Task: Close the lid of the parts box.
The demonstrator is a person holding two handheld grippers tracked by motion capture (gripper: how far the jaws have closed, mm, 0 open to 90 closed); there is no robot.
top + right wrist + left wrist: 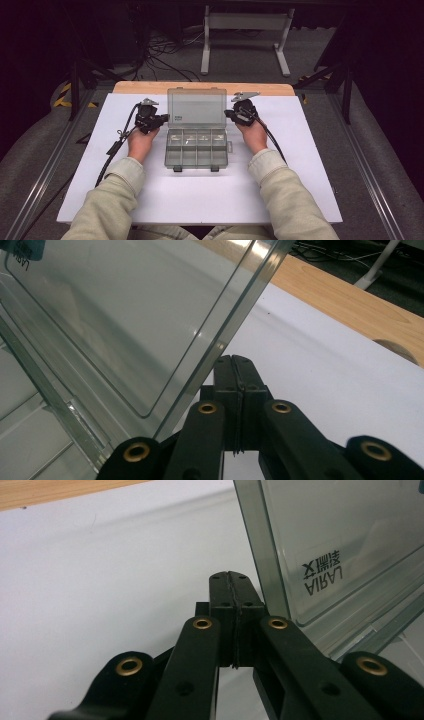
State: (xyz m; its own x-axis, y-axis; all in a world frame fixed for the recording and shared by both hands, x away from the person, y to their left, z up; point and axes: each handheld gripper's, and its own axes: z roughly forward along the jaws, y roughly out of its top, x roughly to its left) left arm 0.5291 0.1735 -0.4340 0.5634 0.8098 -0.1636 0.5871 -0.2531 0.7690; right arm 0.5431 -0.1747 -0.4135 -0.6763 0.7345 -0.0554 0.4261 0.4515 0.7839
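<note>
Two grippers sit on the white counter (150,195), one at each side of a clear plastic box (196,147). From the high view, the box is in the middle of the counter with its lid (196,106) standing up at the back. That view shows little compartments inside the box, and two hands in pale sleeves holding the grippers.

The left gripper (159,120) is just beside the lid's left edge. Up close, the left gripper view shows its jaws pressed together with nothing between them. It also shows dark letters printed on the lid (345,545), which look too small to read from above.

The right gripper (231,114) is just beside the lid's right edge. The right gripper view shows its jaws together too, holding nothing, with the lid's edge (235,325) leaning across in front. Behind it runs a strip of bare wood (350,305).
</note>
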